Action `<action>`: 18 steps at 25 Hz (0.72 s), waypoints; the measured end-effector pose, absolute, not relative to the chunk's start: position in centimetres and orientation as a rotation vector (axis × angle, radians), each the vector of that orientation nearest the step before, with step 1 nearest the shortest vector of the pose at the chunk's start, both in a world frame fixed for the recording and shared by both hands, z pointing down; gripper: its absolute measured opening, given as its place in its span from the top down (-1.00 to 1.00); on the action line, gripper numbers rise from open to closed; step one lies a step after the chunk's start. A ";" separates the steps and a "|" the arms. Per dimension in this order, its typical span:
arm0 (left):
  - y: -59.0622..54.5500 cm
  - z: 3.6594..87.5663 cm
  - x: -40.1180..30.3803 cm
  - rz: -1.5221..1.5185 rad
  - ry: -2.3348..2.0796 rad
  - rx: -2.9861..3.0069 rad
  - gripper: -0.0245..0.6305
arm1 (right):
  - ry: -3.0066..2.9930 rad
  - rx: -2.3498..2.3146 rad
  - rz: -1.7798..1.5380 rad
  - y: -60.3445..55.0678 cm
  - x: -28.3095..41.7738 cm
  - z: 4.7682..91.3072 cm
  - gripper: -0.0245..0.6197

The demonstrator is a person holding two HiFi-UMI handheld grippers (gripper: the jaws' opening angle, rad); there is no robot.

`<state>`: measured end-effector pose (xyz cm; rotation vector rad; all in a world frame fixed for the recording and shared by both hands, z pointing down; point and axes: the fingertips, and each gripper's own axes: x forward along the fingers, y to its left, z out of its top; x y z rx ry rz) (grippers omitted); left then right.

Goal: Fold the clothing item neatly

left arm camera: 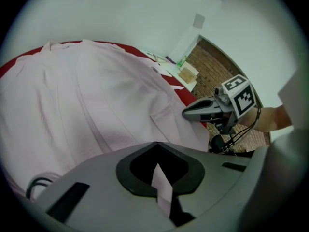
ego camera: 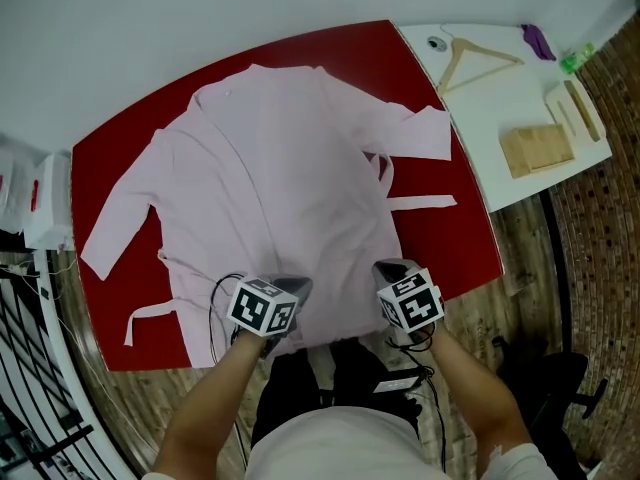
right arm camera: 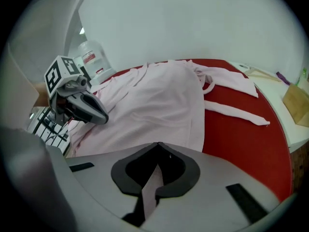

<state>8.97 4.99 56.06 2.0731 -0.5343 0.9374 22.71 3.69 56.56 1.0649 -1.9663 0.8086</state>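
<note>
Pink robe lying flat on the red surface. The left tool and right tool each pinch its near hem. Uneven pulling may skew the fold, and the thin cloth may slip free.

We count one pink robe, one red table, one white side table, one wooden hanger, and two grippers: left gripper, right gripper.
</note>
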 end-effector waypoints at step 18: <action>3.9 52.8 7.3 0.757 -0.584 2.073 0.91 | -2.038 1.119 0.824 2.6 21.7 54.2 0.89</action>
